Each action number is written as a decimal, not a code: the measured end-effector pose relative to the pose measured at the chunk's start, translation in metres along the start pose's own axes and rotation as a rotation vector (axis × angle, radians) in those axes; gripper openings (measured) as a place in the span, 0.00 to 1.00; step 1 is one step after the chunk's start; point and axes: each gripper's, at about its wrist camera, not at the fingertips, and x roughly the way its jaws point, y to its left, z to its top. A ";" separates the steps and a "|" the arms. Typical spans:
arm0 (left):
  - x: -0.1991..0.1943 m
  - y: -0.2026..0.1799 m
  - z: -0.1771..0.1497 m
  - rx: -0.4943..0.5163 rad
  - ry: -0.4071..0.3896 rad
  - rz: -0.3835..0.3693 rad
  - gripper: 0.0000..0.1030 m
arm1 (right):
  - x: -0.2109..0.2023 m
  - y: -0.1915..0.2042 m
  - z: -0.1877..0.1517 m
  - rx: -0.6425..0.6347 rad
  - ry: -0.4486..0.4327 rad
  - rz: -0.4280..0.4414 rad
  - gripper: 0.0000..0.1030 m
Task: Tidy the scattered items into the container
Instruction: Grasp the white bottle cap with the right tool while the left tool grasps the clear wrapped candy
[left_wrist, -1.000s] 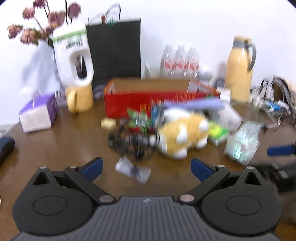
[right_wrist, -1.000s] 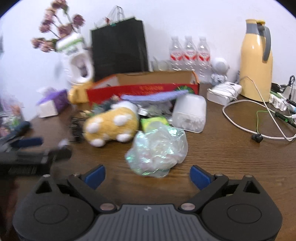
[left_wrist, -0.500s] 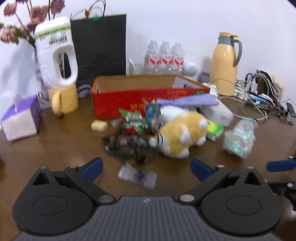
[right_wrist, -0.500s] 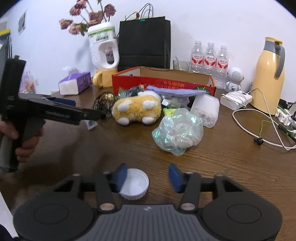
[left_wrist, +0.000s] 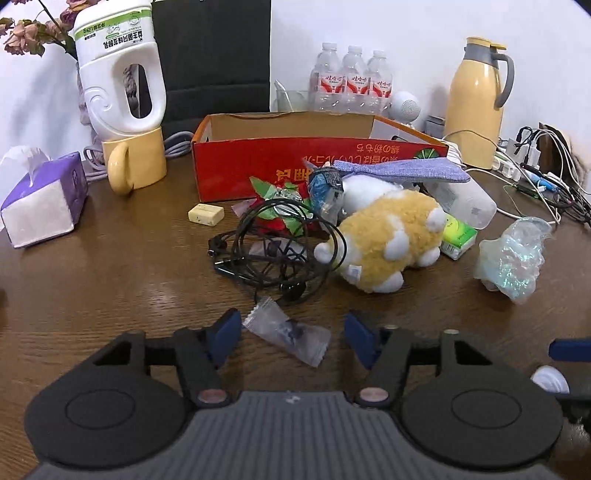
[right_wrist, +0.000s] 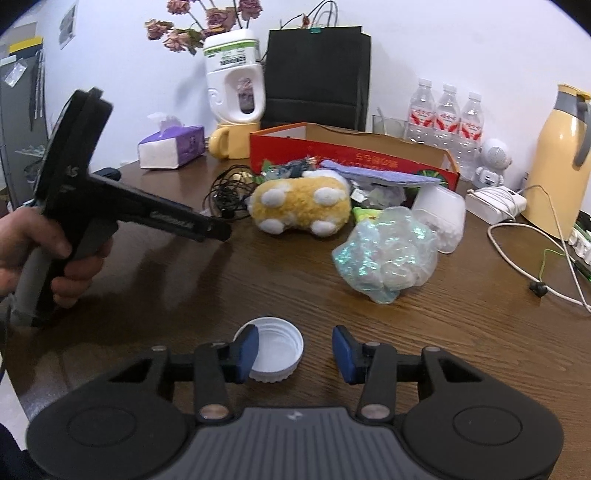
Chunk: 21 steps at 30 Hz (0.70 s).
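— Left wrist view: where is the clear sachet?
— On the desk, between the left tongs, which are closing, not yet pinching it.
— And the right tongs?
— Spread around a white cap; only the left pad touches it.
— The red box?
— At twelve o'clock, beyond the plush toy.

A lived-in home or small office corner: around the red cardboard box on a brown wooden table stand a yellow thermos jug to its right, bottled water behind it, a purple tissue box far left, and charger cables beyond the jug.
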 end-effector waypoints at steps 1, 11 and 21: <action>0.000 0.000 0.000 0.001 -0.001 0.002 0.52 | 0.001 0.001 0.000 -0.003 0.003 0.006 0.42; -0.013 -0.005 -0.006 0.012 -0.034 0.026 0.12 | -0.010 0.005 0.004 0.020 -0.039 0.062 0.48; -0.069 -0.025 -0.030 0.027 -0.134 0.038 0.11 | 0.005 0.016 -0.002 -0.007 -0.012 0.023 0.38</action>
